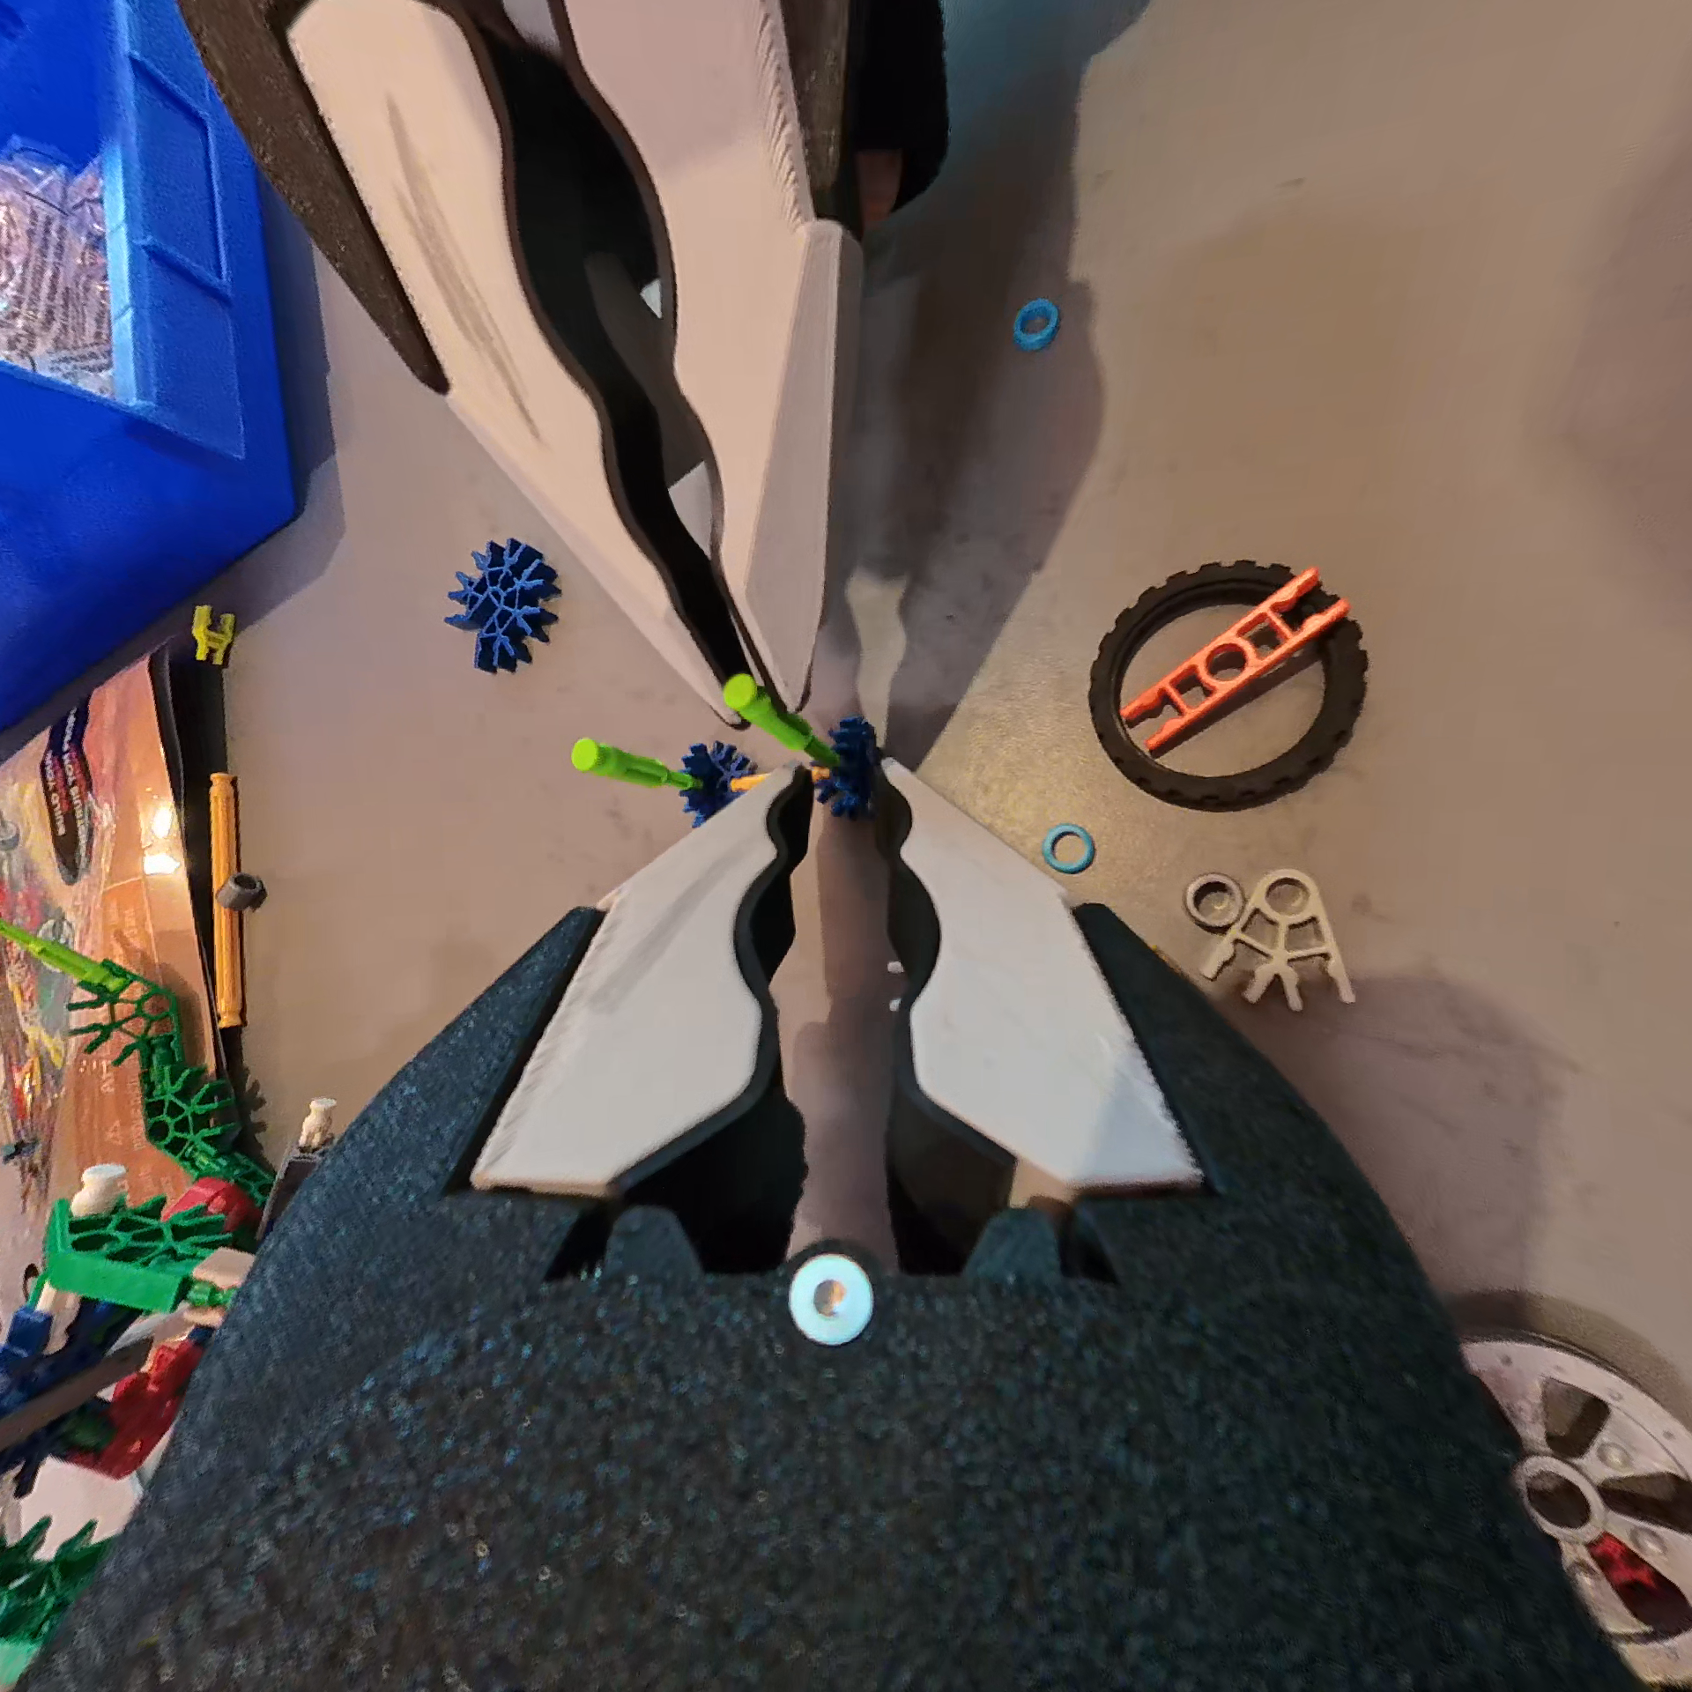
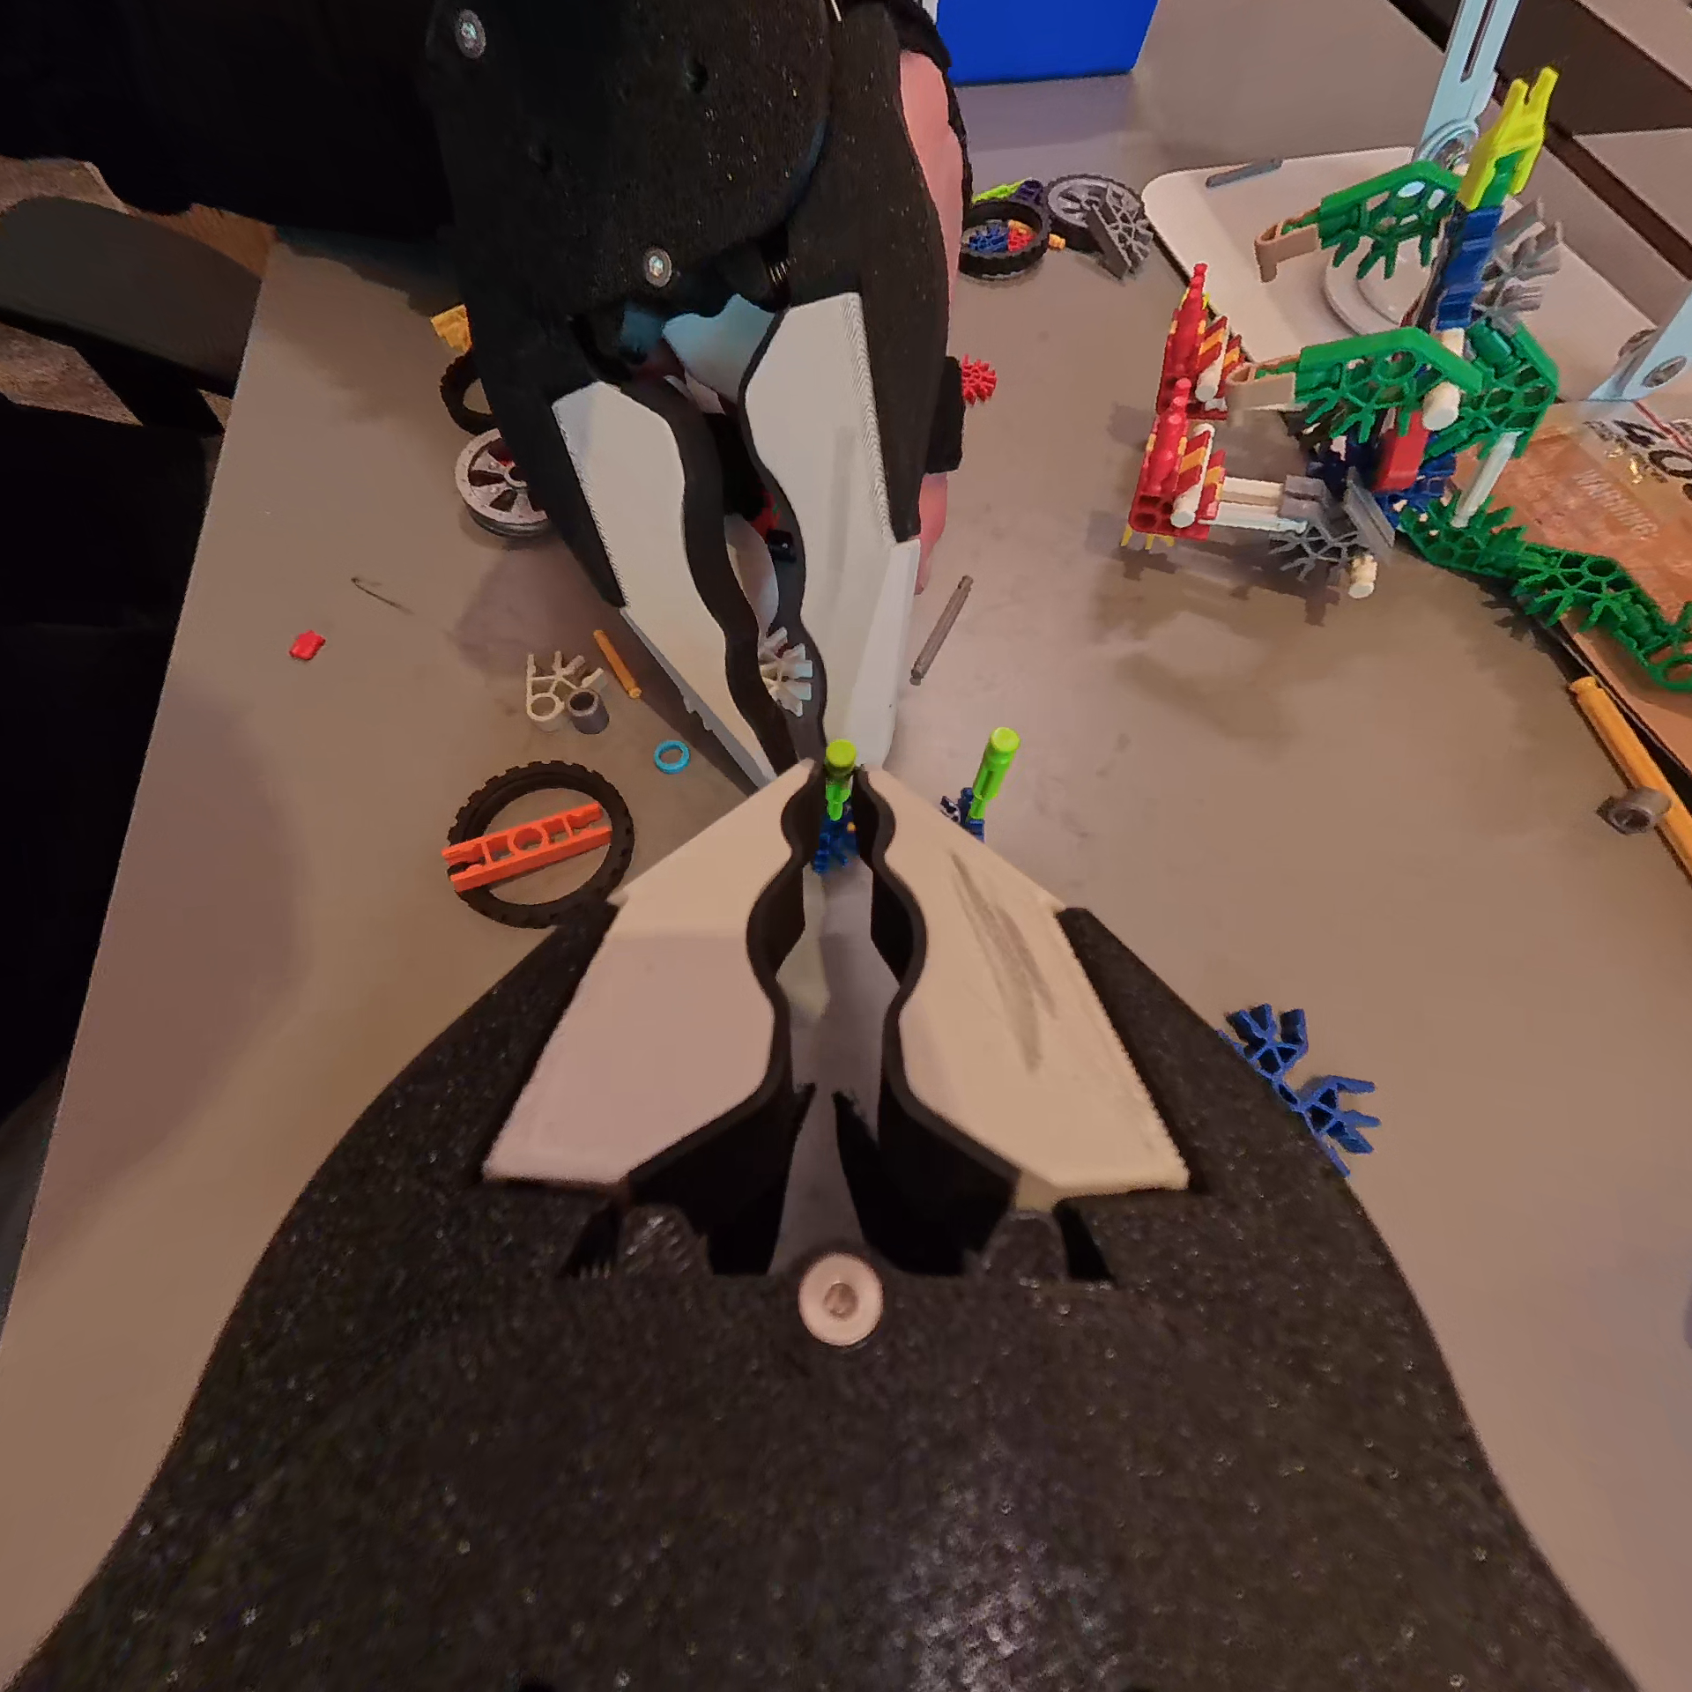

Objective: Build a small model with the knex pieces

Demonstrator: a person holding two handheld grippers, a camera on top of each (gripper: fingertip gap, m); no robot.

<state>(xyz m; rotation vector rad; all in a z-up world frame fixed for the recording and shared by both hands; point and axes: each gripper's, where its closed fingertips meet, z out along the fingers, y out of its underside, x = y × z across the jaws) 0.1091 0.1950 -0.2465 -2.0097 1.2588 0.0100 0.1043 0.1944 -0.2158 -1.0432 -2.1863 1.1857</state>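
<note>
A small assembly stands on the grey table (image 1: 1373,275): two dark blue snowflake connectors joined by a short orange rod, each with a lime green rod sticking up. My left gripper (image 1: 842,778) is shut on the right blue connector (image 1: 847,764). My right gripper (image 2: 838,774) comes in from the opposite side and is shut on that connector's lime green rod (image 2: 840,778). The right gripper (image 1: 774,714) also shows in the left wrist view. The second green rod (image 2: 993,769) and its blue connector (image 1: 714,778) stand free beside them.
A black tyre (image 1: 1108,696) rings an orange piece (image 1: 1231,659). Two blue rings (image 1: 1068,847), grey connectors (image 1: 1273,934) and a loose blue connector (image 1: 504,604) lie nearby. A blue bin (image 1: 137,412), a yellow rod (image 1: 224,897) and a green-and-red model (image 2: 1373,412) stand farther off. Only a small space, under 4 cm, lies between the two pairs of fingers. The orange piece (image 1: 1231,659) sits 7 cm or so from the ends of my left fingers. The right camera catches it too, in the right wrist view (image 2: 525,842).
</note>
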